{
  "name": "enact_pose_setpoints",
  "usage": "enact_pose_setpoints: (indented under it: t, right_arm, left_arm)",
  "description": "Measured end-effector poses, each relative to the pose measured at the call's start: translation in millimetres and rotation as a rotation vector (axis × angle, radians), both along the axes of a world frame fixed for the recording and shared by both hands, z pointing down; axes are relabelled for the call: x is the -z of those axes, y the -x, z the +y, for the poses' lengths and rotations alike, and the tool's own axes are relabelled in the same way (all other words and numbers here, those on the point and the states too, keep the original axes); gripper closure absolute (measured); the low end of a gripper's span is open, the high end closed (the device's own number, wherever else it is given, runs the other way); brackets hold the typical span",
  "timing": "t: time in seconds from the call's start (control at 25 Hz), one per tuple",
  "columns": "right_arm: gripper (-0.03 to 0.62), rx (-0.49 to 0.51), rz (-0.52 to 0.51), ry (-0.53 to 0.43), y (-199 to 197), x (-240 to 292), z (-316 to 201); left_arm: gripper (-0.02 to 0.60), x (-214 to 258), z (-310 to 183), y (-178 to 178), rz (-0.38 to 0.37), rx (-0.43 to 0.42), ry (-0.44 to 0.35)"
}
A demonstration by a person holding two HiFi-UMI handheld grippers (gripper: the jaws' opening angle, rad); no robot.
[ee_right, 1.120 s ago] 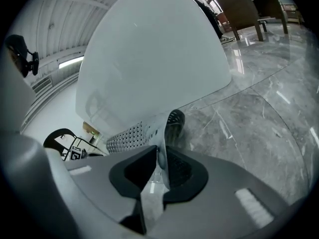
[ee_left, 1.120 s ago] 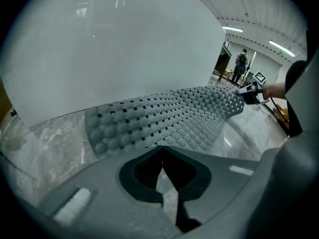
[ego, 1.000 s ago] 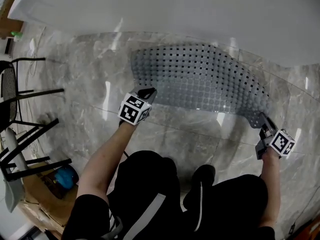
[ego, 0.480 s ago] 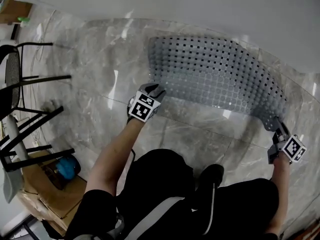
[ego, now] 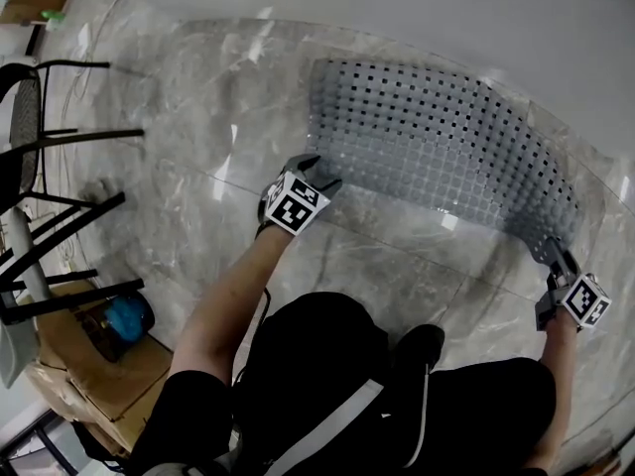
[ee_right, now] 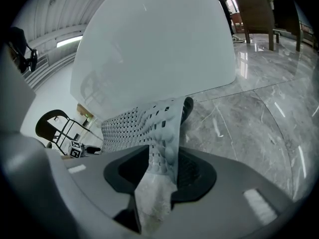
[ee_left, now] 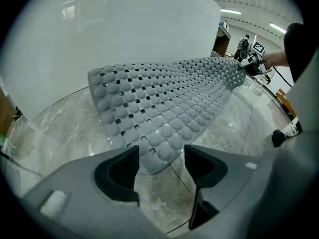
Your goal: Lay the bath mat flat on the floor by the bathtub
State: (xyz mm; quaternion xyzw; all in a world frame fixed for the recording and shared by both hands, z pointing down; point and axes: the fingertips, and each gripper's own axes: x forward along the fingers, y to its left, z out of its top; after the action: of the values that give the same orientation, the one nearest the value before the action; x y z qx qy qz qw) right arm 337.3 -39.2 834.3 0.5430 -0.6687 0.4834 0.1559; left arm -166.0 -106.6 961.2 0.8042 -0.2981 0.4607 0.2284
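We judged the grey perforated bath mat [ego: 437, 147] to be light, soft and rubbery. It bent under its own weight, and its studded face would probably cling to the glossy marble floor [ego: 198, 97] rather than slide. In the head view it ran from the upper middle of the frame to the right edge, close along the foot of the white bathtub [ego: 446, 8]. Its left end lay down on the stone. Its near right corner curled upward off the floor, so the mat was not yet wholly flat. The near corners looked to us like the best holds, since the limp sheet would sag from any single grip in the middle.

The left forearm reached up from the lower middle of the frame, wrist tipped steeply down. The left gripper [ego: 319, 172] sat at the mat's near left corner. In the left gripper view its jaws had just been opening and stood released [ee_left: 160, 156]. The rounded corner of the mat [ee_left: 164, 103] rested on the floor just ahead of them and touched neither pad.

At the lower right edge, the right arm stretched straight out from the crouched body, with the right gripper [ego: 552, 256] angled down at the raised corner. The right gripper view showed its jaws [ee_right: 162, 166] also just opened wide. The mat's corner [ee_right: 149, 121] stood upright between them, loose rather than pinched, and the bathtub [ee_right: 149, 49] rose behind.
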Motion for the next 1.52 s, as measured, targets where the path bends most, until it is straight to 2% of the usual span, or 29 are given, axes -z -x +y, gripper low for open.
enact_pose_setpoints:
  t: [0.24, 0.28, 0.4, 0.52, 0.68, 0.72, 0.84, 0.96, 1.04, 1.16, 1.36, 1.52]
  right_arm:
    - [0.45, -0.012, 0.0, 0.004, -4, 0, 2]
    - [0.45, -0.016, -0.004, 0.006, -5, -2, 3]
    - [0.45, -0.03, -0.006, 0.012, -4, -1, 7]
    - [0.45, -0.05, -0.002, 0.009, -4, 2, 10]
    - [0.463, 0.057, -0.022, 0.018, 15, -12, 8]
    - [0.536, 0.086, -0.041, 0.028, 21, -12, 9]
    - [0.566, 0.098, -0.156, 0.016, 36, 5, 7]
    - [0.574, 0.062, -0.318, -0.036, 54, 33, -7]
    - [0.577, 0.061, -0.385, -0.063, 66, 49, -18]
    - [0.579, 0.047, -0.448, -0.098, 81, 68, -39]
    - [0.579, -0.038, -0.529, -0.127, 91, 85, -60]
    - [0.58, -0.11, -0.567, -0.137, 90, 92, -63]
  left_arm:
    - [0.272, -12, 4, 38, -0.08, 0.073, 0.028]
    - [0.253, -15, 3, 43, -0.083, 0.086, 0.035]
    - [0.23, -16, -2, 46, -0.06, 0.105, 0.052]
    - [0.231, -14, -7, 37, -0.028, 0.089, 0.048]
    - [0.232, -1, -11, 32, -0.035, 0.056, 0.007]
    - [0.232, 2, -12, 24, -0.036, 0.036, -0.006]
    - [0.232, 11, -13, -14, -0.01, -0.044, -0.033]
    - [0.232, 18, -10, -58, 0.044, -0.116, -0.043]
    - [0.232, 22, -2, -90, 0.083, -0.179, -0.048]
    - [0.232, 31, 12, -143, 0.146, -0.285, -0.054]
    - [0.232, 43, 46, -232, 0.238, -0.474, -0.074]
    - [0.232, 50, 64, -283, 0.293, -0.587, -0.088]
